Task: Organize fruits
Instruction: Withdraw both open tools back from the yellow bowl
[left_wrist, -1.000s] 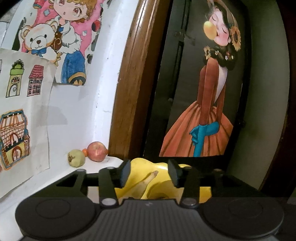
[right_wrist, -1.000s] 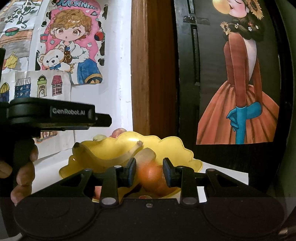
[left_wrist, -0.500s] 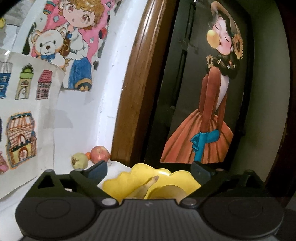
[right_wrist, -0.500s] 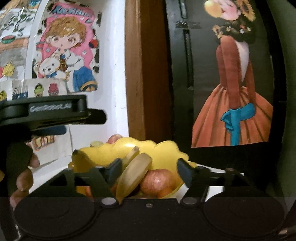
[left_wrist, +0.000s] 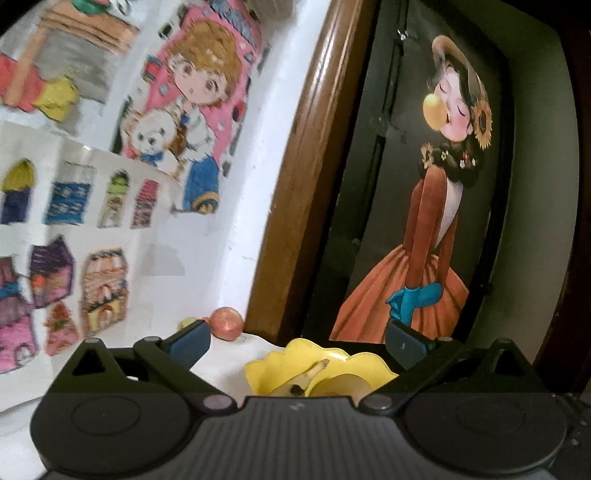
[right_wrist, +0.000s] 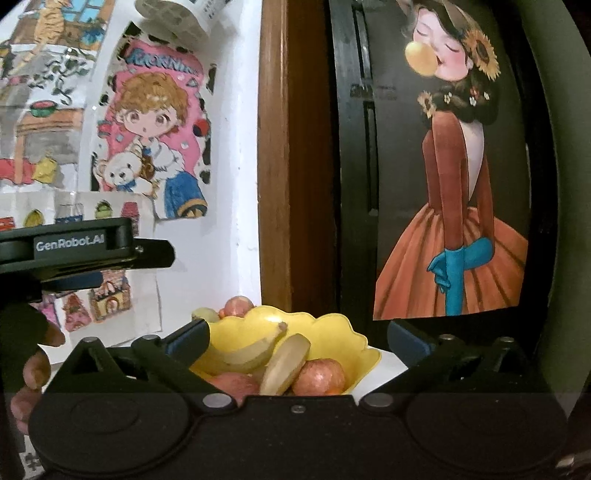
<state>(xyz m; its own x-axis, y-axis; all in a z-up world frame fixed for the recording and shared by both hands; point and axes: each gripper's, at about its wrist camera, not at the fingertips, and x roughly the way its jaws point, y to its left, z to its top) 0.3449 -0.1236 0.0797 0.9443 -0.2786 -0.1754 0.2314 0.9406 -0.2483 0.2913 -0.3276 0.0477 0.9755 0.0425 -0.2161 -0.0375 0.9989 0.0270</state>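
A yellow scalloped bowl (right_wrist: 334, 325) stands on the white table and holds bananas (right_wrist: 245, 354) and reddish apples (right_wrist: 319, 376). My right gripper (right_wrist: 297, 338) hangs open just above and in front of it, empty. In the left wrist view the same bowl (left_wrist: 365, 363) with a banana (left_wrist: 314, 371) lies low between the spread fingers of my open left gripper (left_wrist: 297, 345). A red apple (left_wrist: 226, 322) and a greenish fruit (left_wrist: 186, 324) sit on the table by the wall, behind the bowl.
A white wall with coloured drawings (right_wrist: 155, 129) runs along the left. A brown wooden frame (right_wrist: 291, 166) and a dark door with a poster of a figure in an orange dress (right_wrist: 454, 184) stand behind the table. A hand (right_wrist: 31, 369) holds the left gripper's body (right_wrist: 85, 247).
Both grippers went from nearly shut to wide open. The right one let go of an apple, which now lies in the bowl. Both have drawn back and risen slightly.
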